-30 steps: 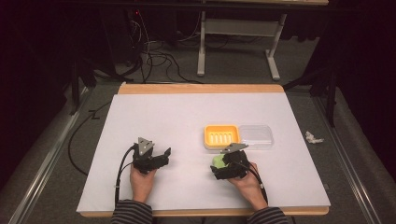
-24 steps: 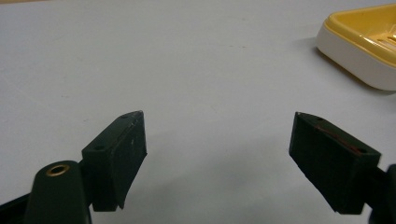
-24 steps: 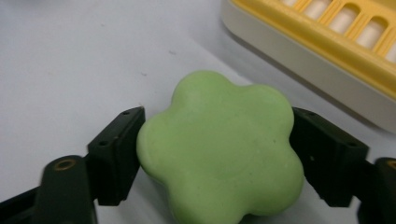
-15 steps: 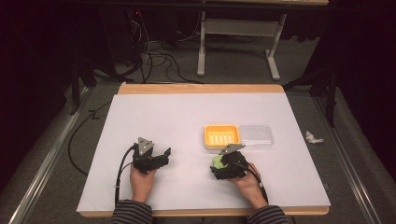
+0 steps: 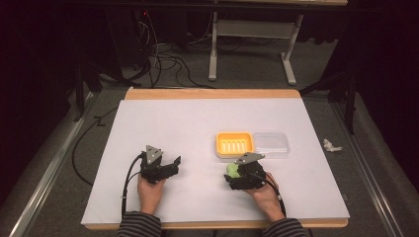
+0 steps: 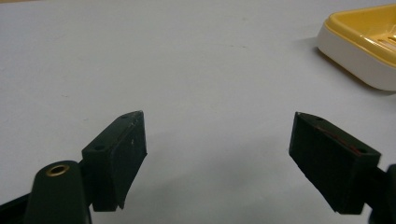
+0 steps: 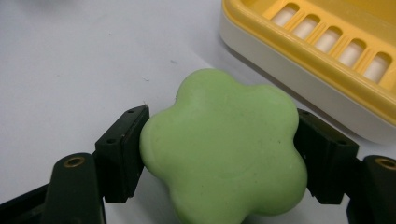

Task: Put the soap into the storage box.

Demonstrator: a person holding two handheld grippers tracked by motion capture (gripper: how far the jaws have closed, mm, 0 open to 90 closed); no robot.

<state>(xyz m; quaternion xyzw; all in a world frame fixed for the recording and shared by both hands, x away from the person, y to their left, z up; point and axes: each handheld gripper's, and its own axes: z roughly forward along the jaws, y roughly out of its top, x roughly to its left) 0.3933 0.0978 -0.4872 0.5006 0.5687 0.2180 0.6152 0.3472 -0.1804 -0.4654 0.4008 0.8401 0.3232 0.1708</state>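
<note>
A green flower-shaped soap (image 7: 224, 149) sits between the jaws of my right gripper (image 7: 222, 149), which is shut on it, low over the white table. In the high view that gripper (image 5: 236, 174) holds the soap (image 5: 231, 170) just in front of a yellow soap dish (image 5: 234, 143). The dish (image 7: 322, 60) has a slotted yellow tray on a white base. My left gripper (image 5: 170, 164) rests at the front left, open, with bare table between its jaws (image 6: 217, 158). The dish's corner (image 6: 364, 46) lies off to its right.
A clear plastic lid (image 5: 270, 143) lies beside the dish on its right. The white table (image 5: 197, 123) has a wooden far edge. A crumpled white scrap (image 5: 331, 145) lies on the floor off the right edge. Cables and a desk frame stand beyond the table.
</note>
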